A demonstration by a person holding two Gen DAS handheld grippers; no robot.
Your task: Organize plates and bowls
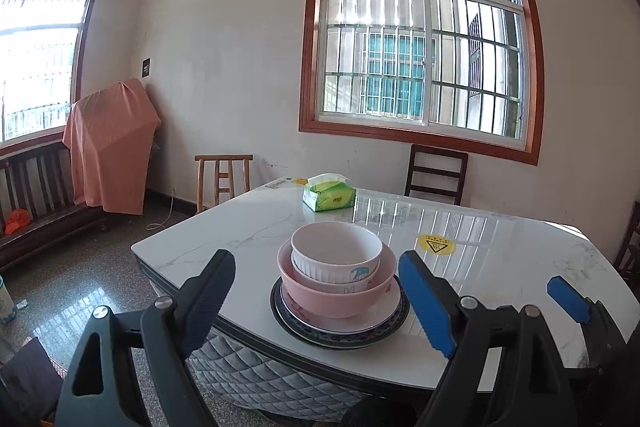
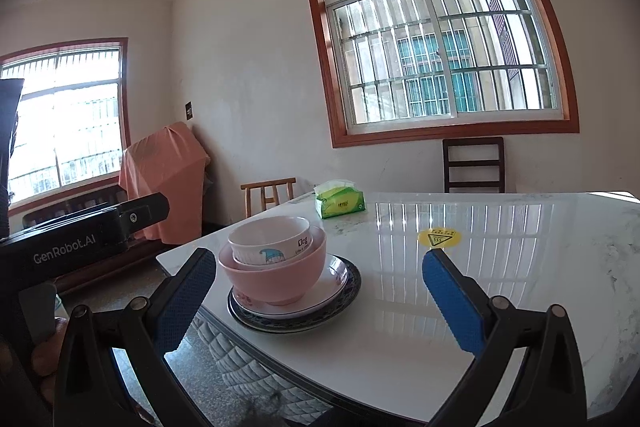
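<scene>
One stack of dishes stands near the front left corner of the marble table [image 1: 500, 267]. A white bowl [image 1: 336, 251] sits in another white bowl, in a pink bowl [image 1: 340, 297], on a white plate [image 1: 360, 323], on a dark-rimmed plate [image 1: 344, 341]. My left gripper [image 1: 316, 301] is open and empty, its fingers either side of the stack, short of it. My right gripper [image 2: 316, 301] is open and empty, with the stack [image 2: 276, 267] ahead of it, nearer its left finger. The right gripper's finger [image 1: 568, 301] shows at the right of the left wrist view.
A green tissue pack [image 1: 329, 195] lies at the far side of the table, a yellow sticker [image 1: 436, 245] right of the stack. Dark chairs [image 1: 436, 173] stand behind and right of the table, a wooden stool [image 1: 223, 177] and a cloth-covered object [image 1: 112, 143] by the wall.
</scene>
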